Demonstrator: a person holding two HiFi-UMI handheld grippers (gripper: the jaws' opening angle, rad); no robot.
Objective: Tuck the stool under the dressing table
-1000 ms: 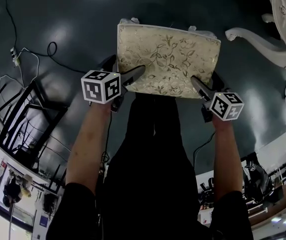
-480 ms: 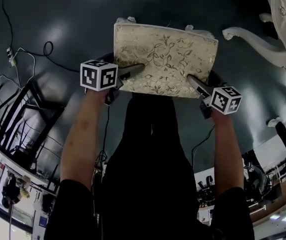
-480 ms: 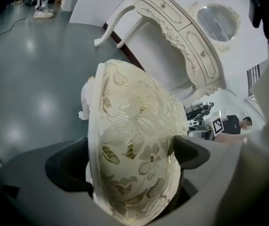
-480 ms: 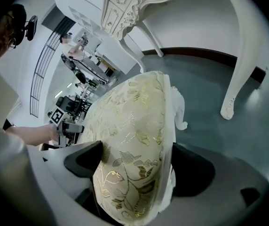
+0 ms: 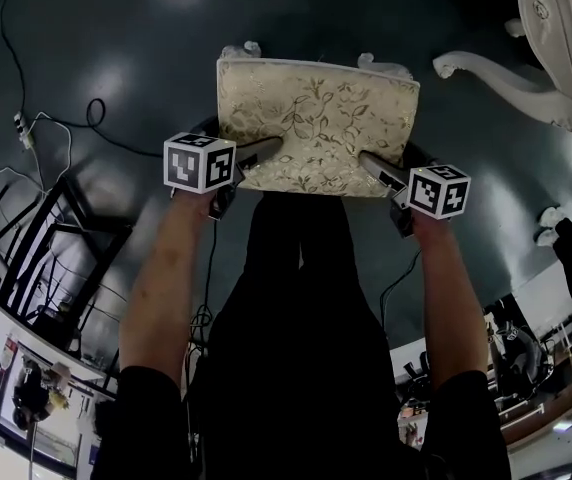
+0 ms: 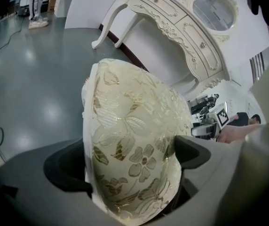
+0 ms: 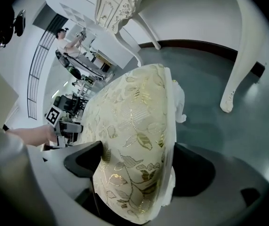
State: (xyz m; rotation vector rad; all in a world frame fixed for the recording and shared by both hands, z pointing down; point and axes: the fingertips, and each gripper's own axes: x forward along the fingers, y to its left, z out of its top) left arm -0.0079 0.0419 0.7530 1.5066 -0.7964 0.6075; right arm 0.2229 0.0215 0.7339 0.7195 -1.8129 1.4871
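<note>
The stool (image 5: 316,118) has a cream cushion with a gold leaf pattern and white legs, and it is seen from above in the head view. Both grippers hold its near edge. My left gripper (image 5: 266,150) bites the near-left part and my right gripper (image 5: 371,163) the near-right. In the left gripper view the cushion (image 6: 130,126) fills the gap of that gripper (image 6: 132,166), both jaws against it. The right gripper view shows the same: cushion (image 7: 134,126) pinched by that gripper (image 7: 139,166). The white carved dressing table (image 5: 556,28) stands at the far right, beyond the stool.
A curved white table leg (image 5: 496,73) reaches out close to the stool's far right corner. Cables (image 5: 56,128) and a black metal frame (image 5: 46,228) lie on the dark floor to the left. The table's oval mirror (image 6: 214,11) shows in the left gripper view.
The stool and both grippers have shifted farther away from me in the head view, with the cushion still between the jaws. The dressing table now sits higher in the right corner.
</note>
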